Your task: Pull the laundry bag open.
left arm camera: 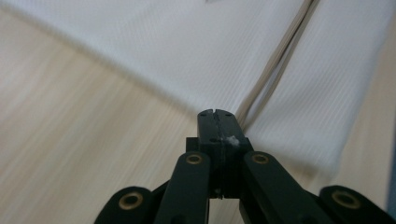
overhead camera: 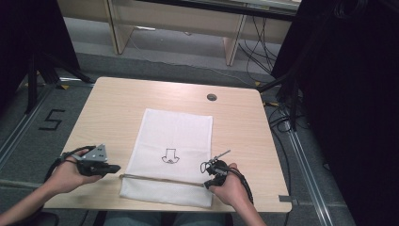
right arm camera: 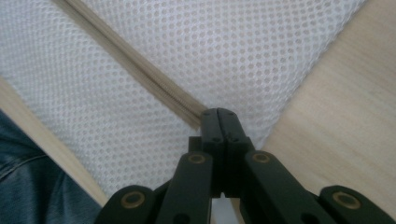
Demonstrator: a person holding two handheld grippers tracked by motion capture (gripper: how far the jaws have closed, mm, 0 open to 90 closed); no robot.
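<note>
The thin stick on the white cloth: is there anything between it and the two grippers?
Nothing visible. The left gripper and right gripper each meet an end of the stick with shut jaws, over the white cloth.

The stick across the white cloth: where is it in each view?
High view: stick lies across the cloth's near end, between left gripper and right gripper.
Left gripper view: runs from jaw tips to upper right.
Right gripper view: runs from jaw tips to upper left.
Shared landmark: the cloth.
</note>
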